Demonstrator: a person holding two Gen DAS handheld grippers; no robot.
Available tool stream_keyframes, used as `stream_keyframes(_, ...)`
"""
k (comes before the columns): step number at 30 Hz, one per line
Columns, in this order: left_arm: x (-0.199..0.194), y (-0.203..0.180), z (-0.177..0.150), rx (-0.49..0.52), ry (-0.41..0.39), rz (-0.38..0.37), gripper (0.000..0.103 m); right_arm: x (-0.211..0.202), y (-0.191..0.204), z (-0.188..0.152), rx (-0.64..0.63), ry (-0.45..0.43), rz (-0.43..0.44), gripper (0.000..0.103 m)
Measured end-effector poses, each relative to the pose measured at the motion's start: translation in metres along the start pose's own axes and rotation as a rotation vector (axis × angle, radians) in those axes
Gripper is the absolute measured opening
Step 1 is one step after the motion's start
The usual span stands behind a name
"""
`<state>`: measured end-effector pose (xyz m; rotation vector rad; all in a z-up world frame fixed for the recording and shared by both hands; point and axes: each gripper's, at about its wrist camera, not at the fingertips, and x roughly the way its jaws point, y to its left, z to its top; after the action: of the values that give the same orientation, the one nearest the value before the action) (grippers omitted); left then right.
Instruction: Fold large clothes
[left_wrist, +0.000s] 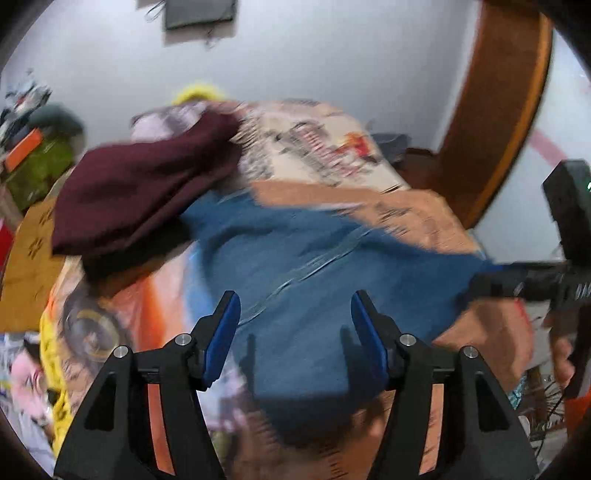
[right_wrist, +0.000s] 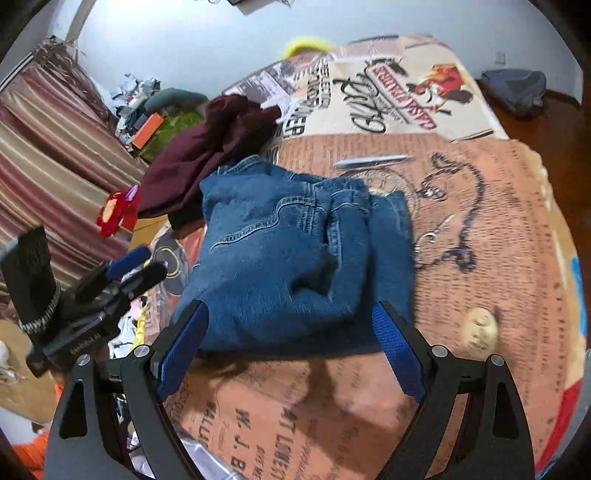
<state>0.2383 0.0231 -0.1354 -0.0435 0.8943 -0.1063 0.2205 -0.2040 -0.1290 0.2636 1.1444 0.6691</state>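
Observation:
Folded blue jeans (right_wrist: 291, 258) lie in a thick bundle on the printed bedspread (right_wrist: 498, 206). They also show, blurred, in the left wrist view (left_wrist: 303, 258). My right gripper (right_wrist: 291, 314) is open and empty, its blue-padded fingers (right_wrist: 395, 343) spread either side of the near edge of the jeans. My left gripper (left_wrist: 293, 299) is open and empty just above the jeans; it also shows at the left of the right wrist view (right_wrist: 129, 266). The right gripper shows at the right edge of the left wrist view (left_wrist: 480, 280), at the jeans' edge.
A maroon garment (right_wrist: 207, 147) lies crumpled beyond the jeans, touching their far left side, also in the left wrist view (left_wrist: 147, 192). Striped curtains (right_wrist: 55, 147) hang at left. A cluttered side table (right_wrist: 155, 118) and a dark bag (right_wrist: 517, 88) stand beside the bed.

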Motion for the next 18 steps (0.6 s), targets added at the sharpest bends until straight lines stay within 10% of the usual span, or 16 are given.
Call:
stream_keyframes(6,0.035,0.030,-0.036,-0.106,0.127,-0.022,0.063,0.042,0.003,0.011,0.000,0.088,0.032,0.086)
stream_keyframes(13,0.034,0.019,-0.042,-0.063,0.084,0.056,0.072,0.049,-0.001,0.022,0.031,0.068,0.002,0.023)
stream_keyframes(18,0.024,0.012,-0.025,-0.036,0.053,0.054,0.071,0.009,0.016,0.029,-0.052,-0.057,0.008,0.018)
